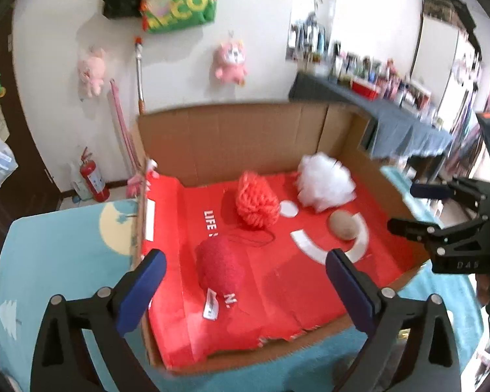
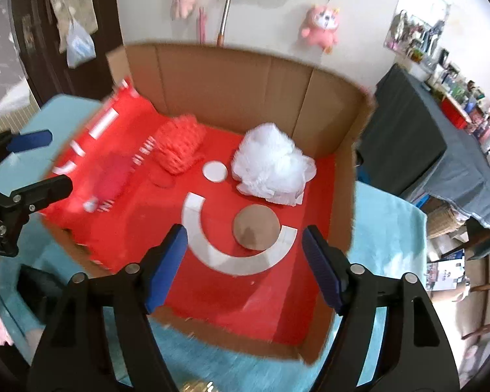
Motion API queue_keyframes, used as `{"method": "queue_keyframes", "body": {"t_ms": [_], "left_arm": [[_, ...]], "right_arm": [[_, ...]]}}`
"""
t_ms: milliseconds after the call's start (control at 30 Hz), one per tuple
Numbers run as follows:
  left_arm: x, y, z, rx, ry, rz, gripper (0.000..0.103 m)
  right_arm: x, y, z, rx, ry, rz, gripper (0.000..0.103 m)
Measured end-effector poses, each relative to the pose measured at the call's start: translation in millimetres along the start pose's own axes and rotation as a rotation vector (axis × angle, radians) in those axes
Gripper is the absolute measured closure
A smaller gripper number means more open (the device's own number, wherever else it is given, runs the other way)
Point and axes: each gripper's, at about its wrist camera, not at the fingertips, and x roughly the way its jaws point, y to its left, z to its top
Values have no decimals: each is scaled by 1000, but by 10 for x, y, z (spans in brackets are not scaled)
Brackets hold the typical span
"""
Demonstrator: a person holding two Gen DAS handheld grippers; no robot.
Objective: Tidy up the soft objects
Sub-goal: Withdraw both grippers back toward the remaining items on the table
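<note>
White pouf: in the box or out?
In. The white pouf lies on the red floor of the cardboard box, near its back corner.

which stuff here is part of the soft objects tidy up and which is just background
Part of the job:
cardboard box
white mesh puff
orange yarn ball
red plush piece
tan round pad

Just lying about:
pink plush toy on the wall
fire extinguisher
cluttered shelf

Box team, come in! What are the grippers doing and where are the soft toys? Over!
Left gripper open, empty. Right gripper open, empty. Red plush, orange pom, white puff, tan round pad all lying in cardboard box. Nothing blocking.
</note>
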Motion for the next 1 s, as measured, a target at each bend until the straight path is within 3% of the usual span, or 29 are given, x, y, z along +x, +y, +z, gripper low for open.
{"method": "queue_keyframes", "body": {"t_ms": [200,333,500,733,1000], "left_arm": [[-631,-156,-191,-42,-131,10,0],[-963,-316,-377,-30,-195,12,0],[-1343,-494,-657,-5,-286,12,0],[-1772,-725,-1106,11,-403,16,0],[-1881,-904,-1493,18,-447,7,0]], "right_arm": [[-666,158,-203,16,-161,9,21],[-1117,269,-394,20,-256,20,13],[-1572,469,-766,34,-380,-10,13],[-1869,689,-1358,69,-482,-52,9],[-2013,849,-1938,117,-559,-93,5]]}}
